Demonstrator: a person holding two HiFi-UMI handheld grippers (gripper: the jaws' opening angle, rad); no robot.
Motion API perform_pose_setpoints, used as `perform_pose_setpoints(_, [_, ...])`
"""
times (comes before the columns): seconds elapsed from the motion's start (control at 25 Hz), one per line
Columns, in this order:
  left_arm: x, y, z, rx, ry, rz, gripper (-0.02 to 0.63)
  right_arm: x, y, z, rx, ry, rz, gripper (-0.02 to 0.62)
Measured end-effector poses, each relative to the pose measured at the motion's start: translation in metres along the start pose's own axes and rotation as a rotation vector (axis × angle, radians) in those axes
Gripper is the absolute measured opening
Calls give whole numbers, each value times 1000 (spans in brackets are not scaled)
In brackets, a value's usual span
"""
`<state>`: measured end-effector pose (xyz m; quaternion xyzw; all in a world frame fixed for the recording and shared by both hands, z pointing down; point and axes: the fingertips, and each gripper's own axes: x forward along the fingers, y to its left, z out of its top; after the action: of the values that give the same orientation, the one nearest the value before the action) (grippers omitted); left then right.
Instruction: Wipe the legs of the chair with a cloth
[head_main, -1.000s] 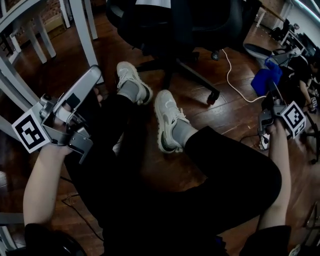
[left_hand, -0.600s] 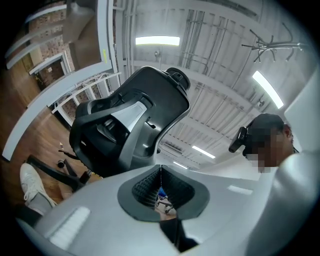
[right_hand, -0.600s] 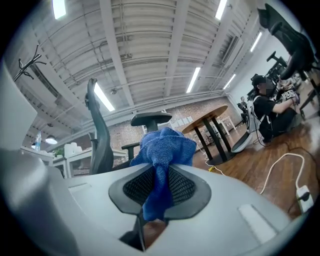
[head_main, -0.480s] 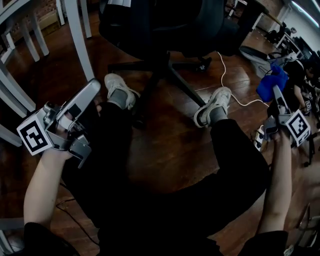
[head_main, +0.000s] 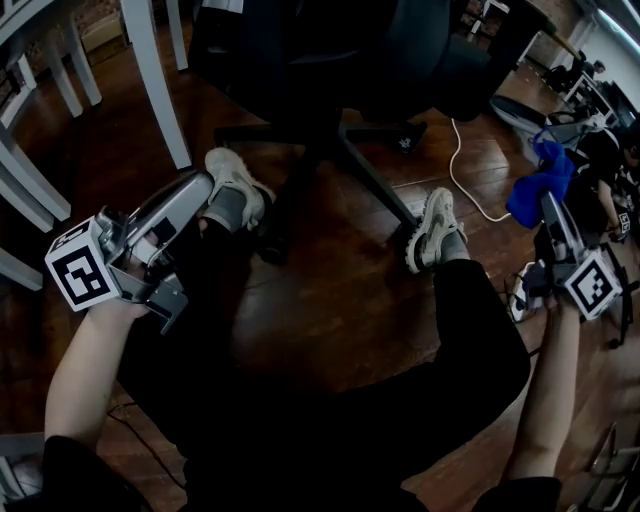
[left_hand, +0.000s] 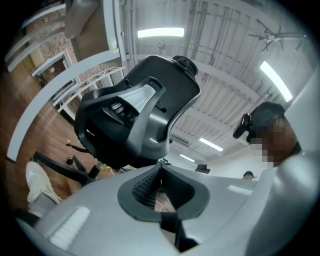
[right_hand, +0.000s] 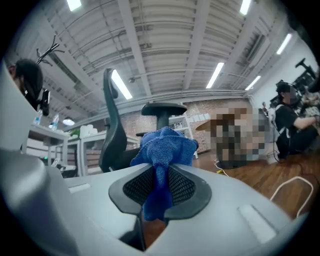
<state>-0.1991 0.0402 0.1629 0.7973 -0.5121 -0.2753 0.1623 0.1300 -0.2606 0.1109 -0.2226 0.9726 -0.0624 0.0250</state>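
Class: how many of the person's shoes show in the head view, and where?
2. One shoe beside the left gripper, left of the chair base; the other shoe right of the base.

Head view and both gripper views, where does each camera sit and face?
Head view: on the person's head, steeply down at chair legs and floor; shows legs, shoes, forearms.
Left gripper view: on the left hand-held gripper, tilted up at the chair; jaws shut, empty.
Right gripper view: on the right hand-held gripper, aimed up across the room; jaws shut on blue cloth.
Shared: cloth, in head and right gripper views.
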Motion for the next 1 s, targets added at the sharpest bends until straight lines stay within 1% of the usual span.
perform_pose_setpoints(0.12, [7, 22, -10, 193, 63, 113, 5, 12, 35, -31, -124, 129, 114, 89])
perform_pose_setpoints(0.2, [14, 32, -17, 302, 103, 170, 5, 21, 65, -56, -253, 225, 219, 89])
perform_pose_setpoints(0.32, [27, 37, -28, 449, 161, 202, 5, 35, 111, -96, -478, 350, 347, 89])
perform_pose_setpoints(0.4, [35, 37, -38, 521, 197, 193, 5, 46, 134, -125, -625, 425, 395, 89])
perform_pose_setpoints(0.44, [38, 38, -44, 533, 210, 185, 5, 53, 142, -140, -677, 458, 412, 89])
perform_pose_setpoints(0.52, [41, 42, -53, 517, 224, 172, 5, 70, 155, -167, -729, 501, 444, 89])
perform_pose_setpoints(0.64, [37, 54, -59, 492, 232, 179, 5, 96, 171, -200, -788, 526, 494, 89])
perform_pose_setpoints(0.72, [31, 65, -59, 492, 239, 197, 5, 112, 179, -218, -855, 535, 516, 89])
perform_pose_setpoints(0.88, [23, 85, -60, 499, 264, 238, 5, 142, 181, -243, -1041, 541, 499, 89])
perform_pose_setpoints(0.96, [20, 92, -62, 501, 278, 245, 5, 157, 178, -253, -1103, 542, 482, 89])
perform_pose_setpoints(1.0, [18, 95, -63, 501, 281, 246, 5, 164, 177, -258, -1119, 545, 474, 89])
